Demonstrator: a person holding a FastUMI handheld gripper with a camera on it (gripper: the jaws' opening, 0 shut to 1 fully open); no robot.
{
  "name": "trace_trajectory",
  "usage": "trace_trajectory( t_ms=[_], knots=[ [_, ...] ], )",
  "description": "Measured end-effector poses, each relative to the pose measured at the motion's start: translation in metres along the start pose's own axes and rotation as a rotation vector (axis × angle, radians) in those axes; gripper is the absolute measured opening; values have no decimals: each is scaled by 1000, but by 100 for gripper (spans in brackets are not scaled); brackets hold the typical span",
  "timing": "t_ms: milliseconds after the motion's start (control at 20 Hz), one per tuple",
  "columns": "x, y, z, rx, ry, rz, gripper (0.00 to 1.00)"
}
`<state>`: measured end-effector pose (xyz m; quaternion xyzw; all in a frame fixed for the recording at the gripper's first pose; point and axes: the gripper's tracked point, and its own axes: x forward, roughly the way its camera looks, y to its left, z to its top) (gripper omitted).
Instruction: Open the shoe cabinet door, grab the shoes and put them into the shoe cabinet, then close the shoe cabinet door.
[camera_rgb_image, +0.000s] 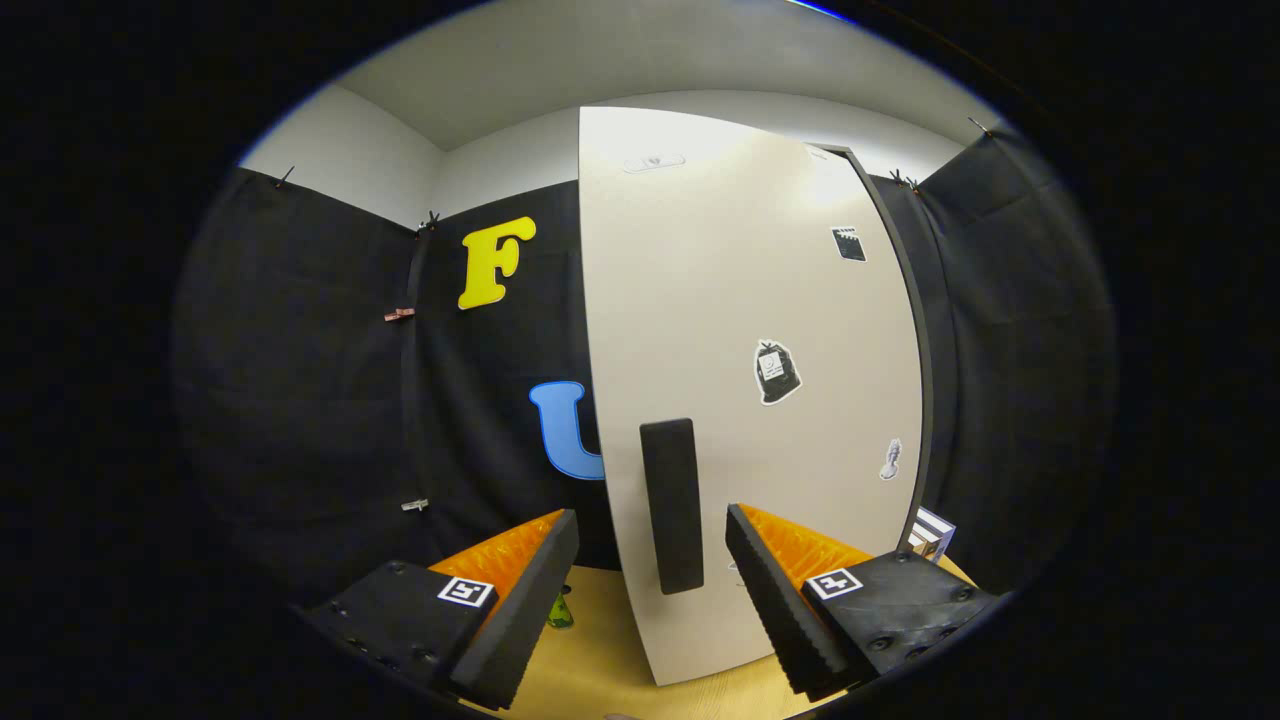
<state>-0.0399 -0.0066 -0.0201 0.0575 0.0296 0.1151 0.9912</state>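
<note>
The white shoe cabinet door (750, 330) stands just ahead of me, swung partly outward, with small stickers on its face. A black upright handle (671, 505) is fixed near its free edge. My gripper (652, 540) is open, and the handle stands in the gap between the two black ribbed fingers, touching neither. The left finger (530, 590) and the right finger (775, 600) sit wide apart on either side of it. The dark cabinet frame (925, 400) shows along the door's hinge side.
A wooden floor surface (600, 650) lies below the door. A small green object (560, 612) sits on it beside the left finger. A white box (932, 532) rests low beyond the right finger, next to the cabinet frame.
</note>
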Motion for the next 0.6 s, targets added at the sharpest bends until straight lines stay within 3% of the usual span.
trace_trajectory(
  t_ms=[600],
  knots=[
    [-15, -51, -4, 1, 19, -49, 97]
  ],
)
